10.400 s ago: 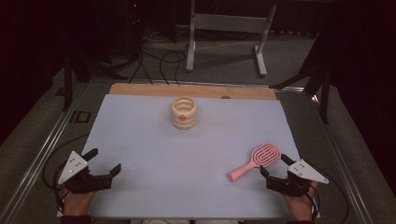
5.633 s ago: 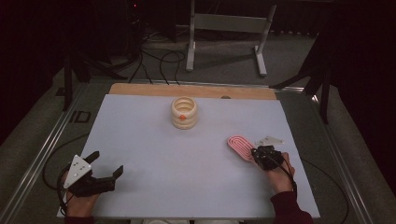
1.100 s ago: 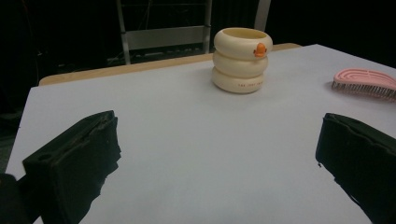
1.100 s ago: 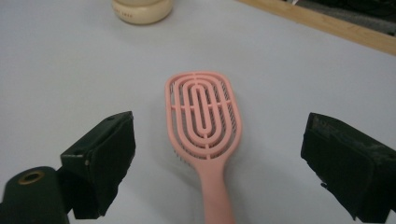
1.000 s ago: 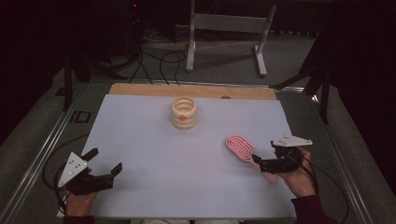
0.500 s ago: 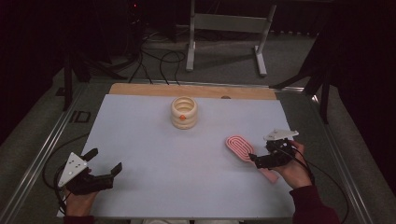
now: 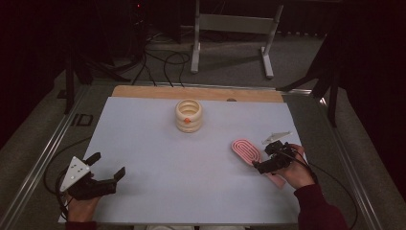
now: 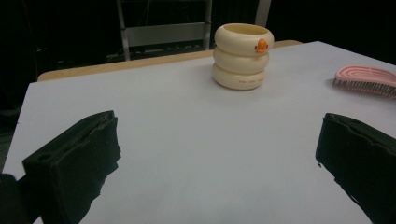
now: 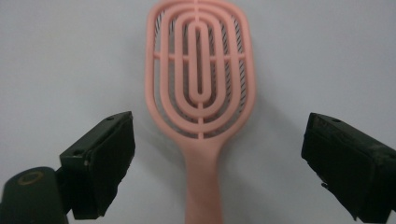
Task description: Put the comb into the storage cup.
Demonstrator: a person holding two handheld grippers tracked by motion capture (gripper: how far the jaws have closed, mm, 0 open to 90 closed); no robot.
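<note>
**Pink brush lies flat on the white desk, right jaws spread over its handle**

A dark room with cables on the floor and a metal stand behind surrounds the white desk [image 7: 158, 191]. In the high view, a cream ringed cup [image 7: 188, 115] stands toward the far middle of the desk. The pink hairbrush [image 7: 246, 150] lies near the right edge, its oval head pointing away from the person and its handle running under the right gripper [image 7: 264, 163], which a hand holds low over it. The left gripper [image 7: 106, 166] rests at the near left corner, well apart from both things.

In the left gripper view, the jaws stand wide apart with bare desk between them; the cup [image 8: 243, 56] is ahead and the brush head [image 8: 365, 80] lies at the far right.

In the right gripper view, the jaws are spread on either side of the brush handle [image 9: 201, 186] without touching it, and the slotted head [image 9: 201, 70] lies flat just ahead.
</note>
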